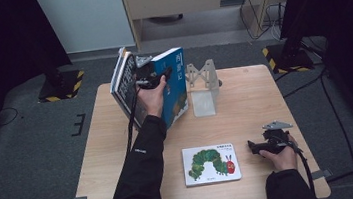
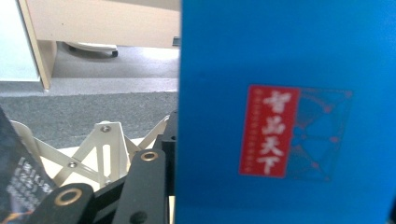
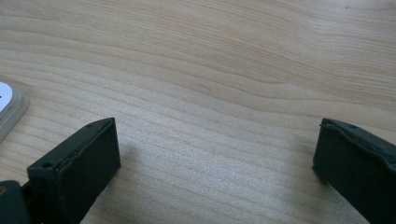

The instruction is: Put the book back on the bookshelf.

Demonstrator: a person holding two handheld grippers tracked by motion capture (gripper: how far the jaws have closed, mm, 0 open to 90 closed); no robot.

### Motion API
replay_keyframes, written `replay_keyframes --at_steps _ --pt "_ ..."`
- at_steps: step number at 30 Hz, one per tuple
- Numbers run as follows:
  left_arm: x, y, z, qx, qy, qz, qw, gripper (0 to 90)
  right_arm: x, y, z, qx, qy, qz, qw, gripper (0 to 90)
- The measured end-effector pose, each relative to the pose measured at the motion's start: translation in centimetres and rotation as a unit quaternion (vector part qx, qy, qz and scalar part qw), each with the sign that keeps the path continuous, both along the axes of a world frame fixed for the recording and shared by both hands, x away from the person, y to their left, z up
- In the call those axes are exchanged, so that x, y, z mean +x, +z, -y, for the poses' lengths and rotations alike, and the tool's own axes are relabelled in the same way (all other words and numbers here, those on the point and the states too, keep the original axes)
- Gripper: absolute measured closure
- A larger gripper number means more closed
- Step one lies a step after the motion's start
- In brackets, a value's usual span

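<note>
My left gripper (image 1: 157, 75) is raised at the back left of the table and is shut on an upright, tilted blue book (image 1: 175, 87). Grey and white books (image 1: 123, 80) lean against its other side. In the left gripper view the blue book (image 2: 285, 121) with a red label stands close on the right. One of the gripper's black fingers (image 2: 144, 186) presses its left edge and the other is hidden. A caterpillar picture book (image 1: 211, 164) lies flat at the front. My right gripper (image 1: 252, 146) rests to its right, open (image 3: 215, 149) over bare wood.
A pale metal book stand (image 1: 203, 84) sits at the back middle of the wooden table (image 1: 264, 94), just right of the held books. It also appears as a book stand (image 2: 100, 149) behind my left finger. The picture book's corner (image 3: 9, 109) lies at the left.
</note>
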State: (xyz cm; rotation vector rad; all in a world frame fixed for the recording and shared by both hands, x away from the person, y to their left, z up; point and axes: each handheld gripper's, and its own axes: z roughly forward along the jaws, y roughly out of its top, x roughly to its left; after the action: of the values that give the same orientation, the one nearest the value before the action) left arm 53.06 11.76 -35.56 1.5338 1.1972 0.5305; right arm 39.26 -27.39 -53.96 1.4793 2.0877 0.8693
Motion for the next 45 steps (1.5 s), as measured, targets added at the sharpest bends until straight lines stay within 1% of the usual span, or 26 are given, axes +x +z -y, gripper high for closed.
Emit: replay_keyframes --at_steps 3,4,5,7,10,11,12,19,20,21,22,23,24,27,29,33,34,35,36,37,38,39,40,41,43,45 --pt "0.2 -0.3 0.4 0.001 0.0 0.002 1.0 59.9 0.0 0.0 0.0 0.0 0.0 0.0 1.0 0.7" --pt "0.3 -0.5 0.8 0.008 0.002 0.005 1.0 59.9 0.0 0.0 0.0 0.0 0.0 0.0 1.0 0.7" --pt "0.3 -0.5 0.8 0.008 0.002 0.005 1.0 59.9 0.0 0.0 0.0 0.0 0.0 0.0 1.0 0.7" --pt "0.6 -1.0 1.3 0.015 0.003 0.007 0.9999 59.8 0.0 0.0 0.0 0.0 0.0 0.0 1.0 0.7" --pt "0.6 -1.4 1.7 0.02 0.003 0.01 0.9998 59.8 0.0 0.0 0.0 0.0 0.0 0.0 1.0 0.7" --pt "0.7 -1.6 1.8 0.024 0.001 0.009 0.9997 59.8 0.0 0.0 0.0 0.0 0.0 0.0 1.0 0.7" --pt "0.7 -1.8 2.1 0.029 0.001 0.013 0.9995 59.8 0.0 0.0 0.0 0.0 0.0 0.0 1.0 0.7" --pt "0.5 -1.8 2.2 0.03 0.001 0.016 0.9994 59.4 0.0 0.0 0.0 0.0 0.0 0.0 1.0 0.7" --pt "0.3 -2.0 2.1 0.024 0.004 0.018 0.9995 59.2 0.0 0.0 0.0 0.0 0.0 0.0 1.0 0.7" --pt "0.3 -2.0 2.1 0.024 0.004 0.018 0.9995 59.0 0.0 0.0 0.0 0.0 0.0 0.0 1.0 0.7" --pt "-0.1 -2.1 2.1 0.027 0.005 0.017 0.9995 58.9 0.0 0.0 0.0 -0.001 0.0 0.0 1.0 0.7" --pt "-0.1 -2.1 2.1 0.027 0.005 0.017 0.9995 58.7 0.0 0.0 0.0 -0.001 0.0 0.0 1.0 0.7" --pt "-0.5 -2.0 2.1 0.04 0.001 0.016 0.9991 58.8 0.0 0.0 0.0 -0.001 0.0 0.0 1.0 0.7" --pt "-0.9 -2.0 2.0 0.041 -0.001 0.013 0.9991 58.3 0.0 0.0 0.0 -0.001 -0.001 0.001 1.0 0.7" --pt "-1.4 -2.1 1.7 0.04 -0.002 0.012 0.9991 58.4 0.0 0.0 0.0 -0.002 -0.001 0.002 1.0 0.7" --pt "-2.4 -2.5 1.5 0.042 -0.001 0.016 0.999 58.3 0.0 0.0 0.0 -0.002 -0.001 0.001 1.0 0.7" --pt "-3.0 -2.6 1.5 0.049 -0.004 0.019 0.9986 58.2 0.0 0.0 0.0 -0.002 0.0 0.002 1.0 0.7" --pt "-3.0 -2.6 1.5 0.049 -0.004 0.019 0.9986 58.2 0.0 0.0 0.0 -0.002 0.0 0.002 1.0 0.7" --pt "-3.3 -2.6 1.5 0.053 -0.007 0.02 0.9984 58.2 0.0 0.0 0.0 -0.002 0.0 0.001 1.0 0.7" --pt "-3.5 -2.7 1.5 0.053 -0.008 0.021 0.9984 58.1 0.0 0.0 0.0 -0.002 0.0 0.002 1.0 0.7" --pt "-4.0 -2.9 1.4 0.049 -0.007 0.023 0.9985 58.0 0.0 0.0 0.0 -0.002 0.0 0.002 1.0 0.7" --pt "-4.0 -2.9 1.4 0.049 -0.007 0.023 0.9985 58.1 0.0 0.0 0.0 -0.002 0.0 0.002 1.0 0.7" --pt "-4.5 -3.1 1.3 0.052 -0.006 0.024 0.9983 58.0 0.0 0.0 0.0 -0.002 0.0 0.002 1.0 0.7" --pt "-4.5 -3.1 1.3 0.052 -0.006 0.024 0.9983 58.0 0.0 0.0 0.0 -0.002 0.0 0.002 1.0 0.7" --pt "-5.2 -3.3 0.9 0.055 -0.005 0.024 0.9982 57.9 0.0 0.0 -0.1 -0.002 0.0 0.001 1.0 0.7" --pt "-5.4 -3.4 0.8 0.054 -0.004 0.024 0.9983 57.9 0.0 0.0 -0.1 -0.002 -0.001 0.001 1.0 0.7"
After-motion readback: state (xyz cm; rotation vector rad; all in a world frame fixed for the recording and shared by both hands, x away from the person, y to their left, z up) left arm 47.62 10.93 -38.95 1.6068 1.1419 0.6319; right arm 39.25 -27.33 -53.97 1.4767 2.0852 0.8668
